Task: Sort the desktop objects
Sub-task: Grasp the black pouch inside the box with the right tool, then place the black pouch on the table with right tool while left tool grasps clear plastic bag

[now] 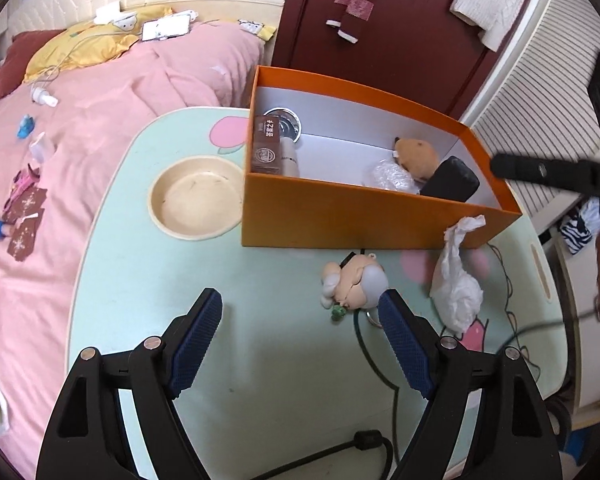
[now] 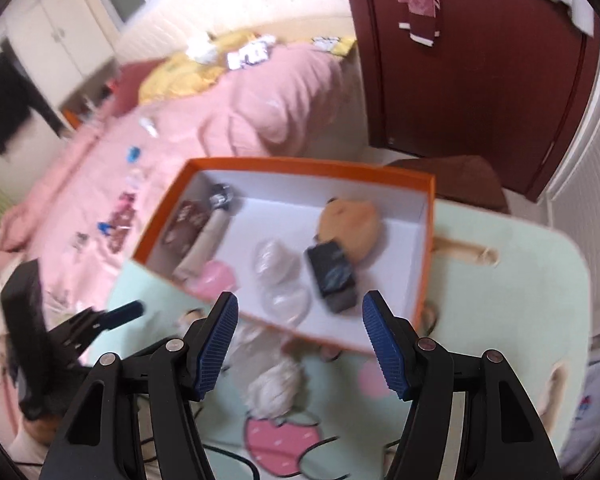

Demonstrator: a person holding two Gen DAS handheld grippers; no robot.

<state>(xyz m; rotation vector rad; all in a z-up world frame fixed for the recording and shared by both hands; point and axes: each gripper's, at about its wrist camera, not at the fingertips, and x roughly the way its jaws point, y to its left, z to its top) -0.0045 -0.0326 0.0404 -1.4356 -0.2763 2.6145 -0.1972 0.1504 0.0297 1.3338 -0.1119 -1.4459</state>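
Both tools empty, fingers spread wide. Left tool [image 1: 300,320] low over the worktop [image 1: 140,280], its right finger tip just beside the small figurine keychain [image 1: 354,280]. Right tool [image 2: 300,320] hangs above the orange box [image 1: 340,220]; right view motion-blurred, so details there are soft.

Left to sort, by the look of it: the figurine and a crumpled white tissue [image 1: 456,284] on the worktop in front of the box, plus a cream bowl [image 1: 196,198] left of it. Already in the box: brown carton [image 1: 266,144], beige bottle [image 1: 290,156], round metal item [image 1: 286,122], plush toy [image 1: 418,156], black case [image 1: 452,180], clear plastic wrap [image 1: 390,178].

Risks:
- figurine is small and lumpy, ring and cord attached; an off-centre pinch could squirt it away or drag the cord
- black cable [image 1: 364,344] runs under the figurine area; a finger may snag it
- tissue soft and near; could get caught along
- box is light card; a bump slides it

Worktop is a mint-green lap table with pink cartoon prints, set on a bed with a pink cover [image 1: 100,92] littered with small items. Dark red wardrobe [image 1: 380,52] behind.
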